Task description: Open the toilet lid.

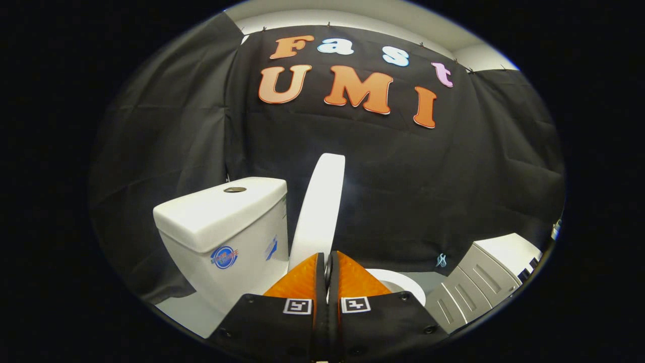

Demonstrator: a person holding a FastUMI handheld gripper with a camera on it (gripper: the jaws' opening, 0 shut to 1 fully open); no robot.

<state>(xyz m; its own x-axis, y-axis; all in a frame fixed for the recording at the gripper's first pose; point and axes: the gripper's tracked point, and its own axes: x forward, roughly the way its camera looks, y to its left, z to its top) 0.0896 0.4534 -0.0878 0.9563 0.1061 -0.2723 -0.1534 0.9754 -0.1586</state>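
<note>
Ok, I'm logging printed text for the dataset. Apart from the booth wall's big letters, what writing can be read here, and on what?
No text can be read.
Round sticker on the tank front: too blurred to read.
Blue sticker on the tank's side: too small to read.
Square markers on the fingers: black-and-white patterns, no words.
The gripper has its fingers together, with the tips at the foot of the raised lid.

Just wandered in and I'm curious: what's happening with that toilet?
A person is working a handheld orange claw on a white ceramic toilet. Its two fingers look closed on the edge of the white plastic lid, which stands nearly upright beside the white tank. The white seat ring below lies uncovered just beyond the fingers.
</note>
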